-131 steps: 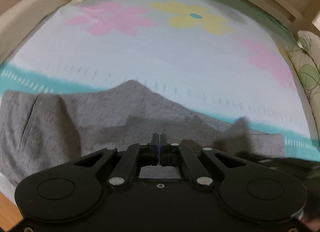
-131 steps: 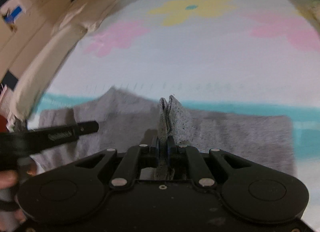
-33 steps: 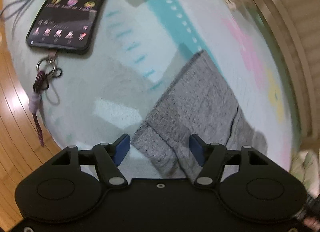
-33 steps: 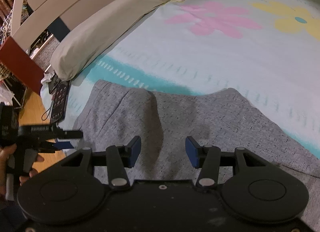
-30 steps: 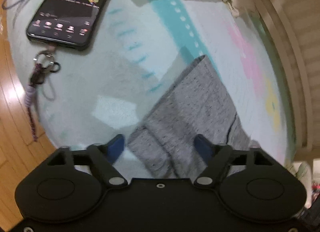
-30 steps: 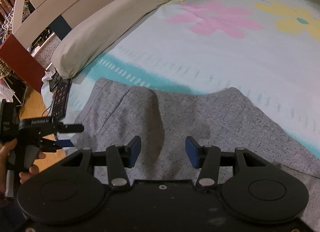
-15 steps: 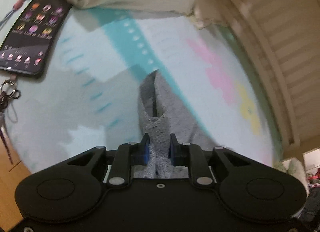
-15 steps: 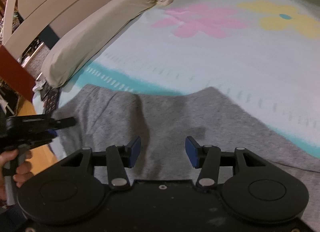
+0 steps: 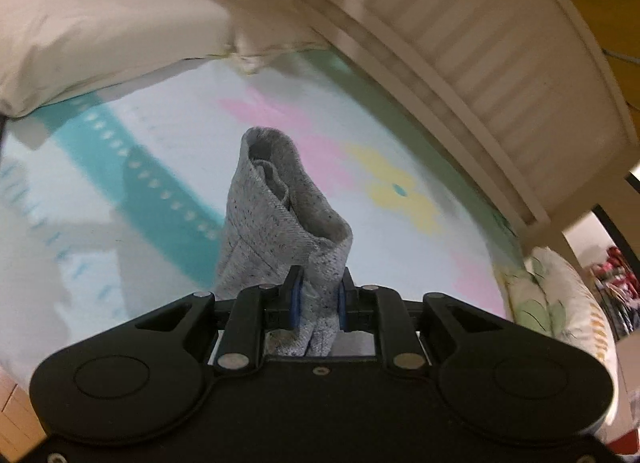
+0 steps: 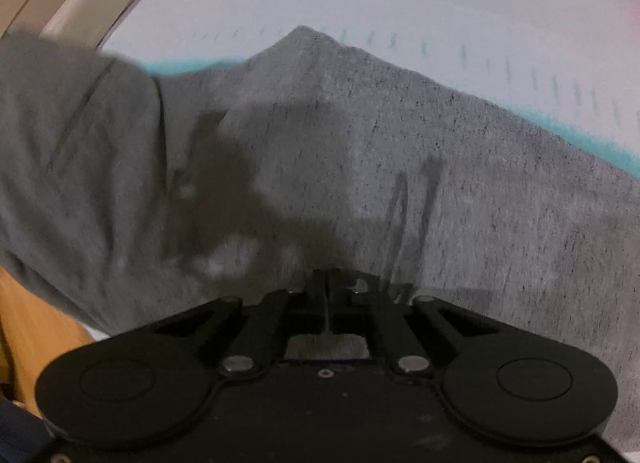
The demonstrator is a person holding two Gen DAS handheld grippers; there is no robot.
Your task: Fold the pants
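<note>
Lifted since half a second ago: gray pants (image 9: 280, 223), one bunched end clamped in left hand-held gripper (image 9: 316, 297) above flowered bed (image 9: 420, 255); remainder spread flat under right hand-held gripper (image 10: 329, 305), fingers pressed together — whether on cloth, impossible to tell. Risk: thick wad slipping free mid-fold, or uneven layers dragging askew. Motion-blurred at right; pants' far ends cut off.

No legible text or labels anywhere.

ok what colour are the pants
Heathered grey with dark flecks, clearest in the left wrist view, where the left claw grips the pants.
</note>
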